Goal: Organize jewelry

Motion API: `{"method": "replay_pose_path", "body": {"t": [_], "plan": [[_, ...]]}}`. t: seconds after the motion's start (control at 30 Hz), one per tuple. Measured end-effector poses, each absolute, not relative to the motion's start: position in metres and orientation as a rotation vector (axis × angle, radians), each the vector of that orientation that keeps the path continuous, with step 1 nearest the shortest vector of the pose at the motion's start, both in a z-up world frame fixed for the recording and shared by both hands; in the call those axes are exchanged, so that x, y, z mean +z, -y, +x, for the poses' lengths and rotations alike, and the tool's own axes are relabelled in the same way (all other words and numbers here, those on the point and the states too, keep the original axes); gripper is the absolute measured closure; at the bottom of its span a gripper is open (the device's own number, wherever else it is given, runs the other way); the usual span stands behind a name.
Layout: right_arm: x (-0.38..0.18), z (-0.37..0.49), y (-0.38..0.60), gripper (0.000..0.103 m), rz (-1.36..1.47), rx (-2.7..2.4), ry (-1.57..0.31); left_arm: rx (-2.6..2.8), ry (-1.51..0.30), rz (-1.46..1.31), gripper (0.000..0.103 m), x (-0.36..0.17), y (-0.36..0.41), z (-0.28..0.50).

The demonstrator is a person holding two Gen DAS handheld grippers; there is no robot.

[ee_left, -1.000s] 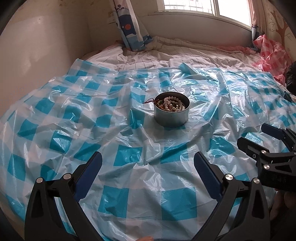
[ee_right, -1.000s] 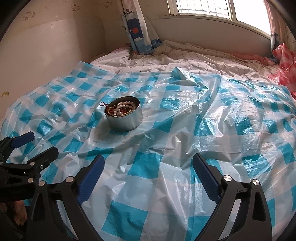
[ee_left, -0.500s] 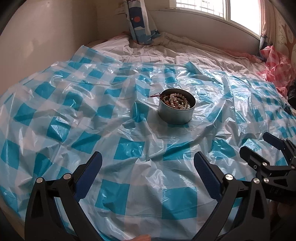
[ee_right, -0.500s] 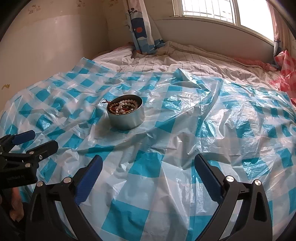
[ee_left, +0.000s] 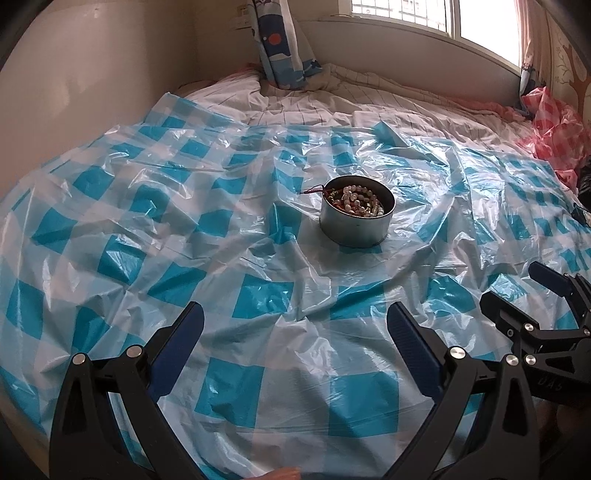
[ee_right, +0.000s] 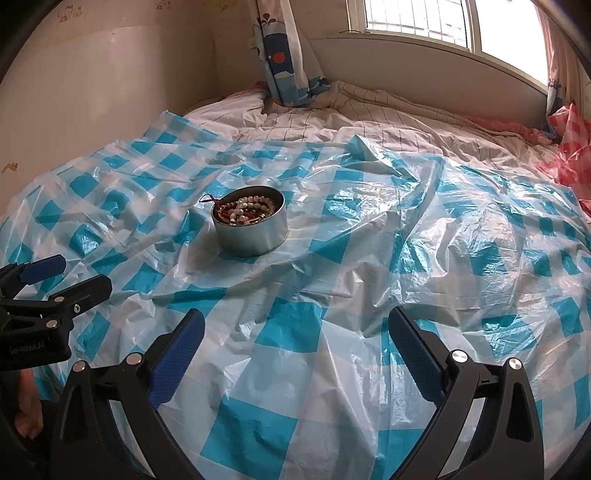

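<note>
Jewelry (ee_left: 356, 201) lay heaped inside a round metal tin (ee_left: 356, 225), just above the centre of the left wrist frame and left of centre in the right wrist frame. Taking the scene from its biggest part down: the bed (ee_right: 388, 110) filled both frames, its striped sheet bare toward the top under the window (ee_right: 424, 18). Over most of it lay a crinkled plastic sheet (ee_left: 258, 295) in blue and white checks, and the tin stood on this, pressing a shallow dip into it.

In the tin were strands of pale beads (ee_right: 245, 206) tangled with red ones, and a thin red cord (ee_left: 312, 191) trailed over the rim at the upper left. The strands would likely be light, limp and slippery, apt to snag on each other and come up in a clump; a pinch on a single raised loop of beads, or on the trailing cord, looked the surest hold. The tin seemed light enough to skid on the slick plastic if nudged.

The left gripper (ee_left: 295, 332) hung at the bottom of its frame, well short of the tin, its blue-padded fingers (ee_left: 177, 347) spread wide, holding and touching nothing. The right gripper (ee_right: 295, 332) was likewise low in its frame, fingers (ee_right: 415, 354) spread wide and empty over the plastic.
</note>
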State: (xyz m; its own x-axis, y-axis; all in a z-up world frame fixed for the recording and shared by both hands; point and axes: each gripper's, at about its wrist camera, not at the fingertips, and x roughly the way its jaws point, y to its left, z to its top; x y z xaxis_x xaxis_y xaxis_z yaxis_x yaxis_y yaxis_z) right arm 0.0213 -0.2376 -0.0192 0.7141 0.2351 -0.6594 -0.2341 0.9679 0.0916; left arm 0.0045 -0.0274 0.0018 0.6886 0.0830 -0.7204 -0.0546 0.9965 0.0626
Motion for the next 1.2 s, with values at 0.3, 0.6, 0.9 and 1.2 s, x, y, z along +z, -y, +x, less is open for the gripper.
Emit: {"method": "replay_pose_path", "body": {"t": [0.3, 0.6, 0.9, 1.2], "plan": [[-0.0197, 0.0212, 0.2376, 0.008, 0.0, 0.258, -0.732, 0.077, -0.808, 0.038, 0.008, 0.0017, 0.0277, 0.0047], [-0.0198, 0.0214, 0.2387, 0.008, -0.001, 0.259, -0.732, 0.077, -0.812, 0.04, 0.008, 0.0004, 0.0273, 0.0052], [-0.0198, 0.0212, 0.2383, 0.008, -0.002, 0.259, -0.732, 0.08, -0.815, 0.048, 0.008, -0.0012, 0.0269, 0.0052], [-0.0196, 0.0214, 0.238, 0.008, -0.004, 0.258, -0.733, 0.081, -0.793, 0.053, 0.008, 0.0005, 0.0255, 0.0028]]}}
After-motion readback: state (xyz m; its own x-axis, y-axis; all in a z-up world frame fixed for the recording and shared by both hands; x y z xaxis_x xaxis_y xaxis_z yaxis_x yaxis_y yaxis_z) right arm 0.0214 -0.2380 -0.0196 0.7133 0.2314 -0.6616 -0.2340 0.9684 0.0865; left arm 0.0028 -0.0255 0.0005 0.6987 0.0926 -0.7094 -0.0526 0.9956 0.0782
